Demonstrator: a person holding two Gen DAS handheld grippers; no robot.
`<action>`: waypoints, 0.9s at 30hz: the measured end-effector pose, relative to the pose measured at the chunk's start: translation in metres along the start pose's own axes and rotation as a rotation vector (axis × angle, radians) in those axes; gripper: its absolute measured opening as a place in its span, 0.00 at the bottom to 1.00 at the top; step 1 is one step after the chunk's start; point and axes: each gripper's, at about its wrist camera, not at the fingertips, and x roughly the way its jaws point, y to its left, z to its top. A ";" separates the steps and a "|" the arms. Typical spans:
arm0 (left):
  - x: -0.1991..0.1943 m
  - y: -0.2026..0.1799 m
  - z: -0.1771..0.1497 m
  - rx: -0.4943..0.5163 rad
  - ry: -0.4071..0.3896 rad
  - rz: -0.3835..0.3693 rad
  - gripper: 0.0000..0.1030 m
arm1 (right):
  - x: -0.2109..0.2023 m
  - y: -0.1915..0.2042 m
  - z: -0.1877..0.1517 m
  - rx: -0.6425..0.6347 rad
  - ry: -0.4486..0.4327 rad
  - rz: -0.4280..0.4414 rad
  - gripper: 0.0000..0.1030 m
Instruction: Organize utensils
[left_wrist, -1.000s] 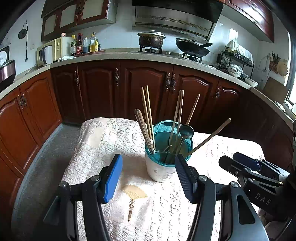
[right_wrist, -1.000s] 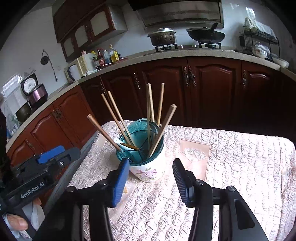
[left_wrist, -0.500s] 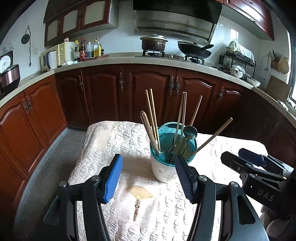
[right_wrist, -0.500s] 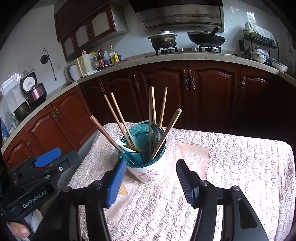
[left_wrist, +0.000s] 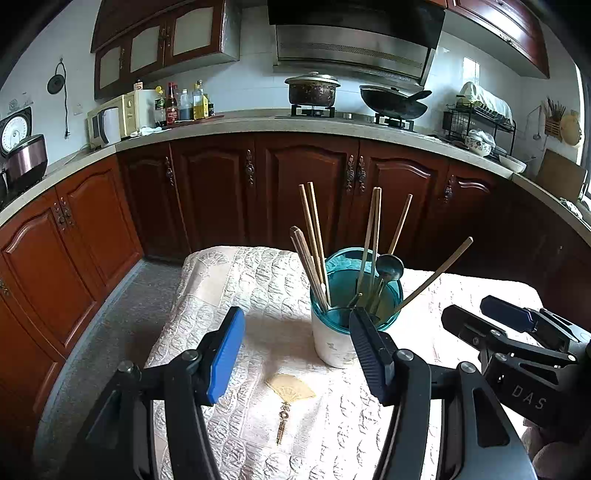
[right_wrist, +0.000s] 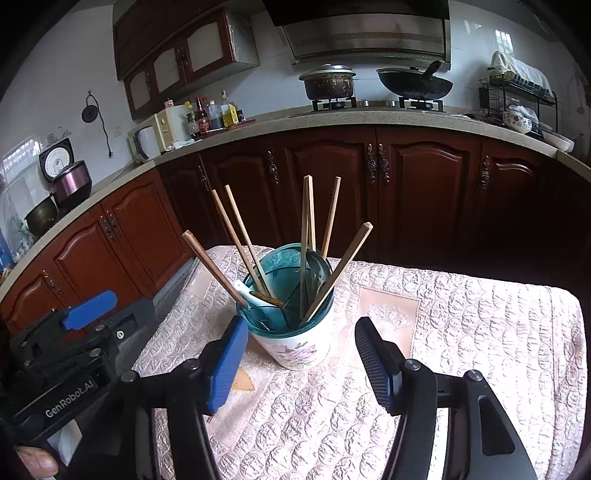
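The left gripper (left_wrist: 297, 354) hangs with jaws wide and nothing in them, the holder (left_wrist: 345, 325) at its 1 o'clock, close to its right finger. The holder stands upright on the quilted cloth (right_wrist: 461, 332), chopsticks (right_wrist: 236, 236) fanning out of it toward 10, 12 and 2 o'clock, a spoon (left_wrist: 388, 266) leaning inside. The right gripper (right_wrist: 301, 354), jaws likewise wide and empty, faces the holder at 12 o'clock. No loose utensils show on the cloth. To do this well, I judge one gripper should steady the holder low on its wall while the other takes a single stick near its top, lifting straight so the pot does not tip.
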 end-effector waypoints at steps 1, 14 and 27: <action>0.000 0.000 0.000 0.001 -0.001 0.002 0.58 | 0.000 0.001 0.000 -0.002 0.001 0.000 0.63; 0.001 -0.001 -0.001 0.009 0.002 0.011 0.58 | 0.005 0.004 0.002 -0.010 0.012 -0.004 0.63; 0.005 0.002 -0.001 0.003 0.007 0.010 0.58 | 0.008 0.004 0.003 -0.017 0.010 -0.002 0.63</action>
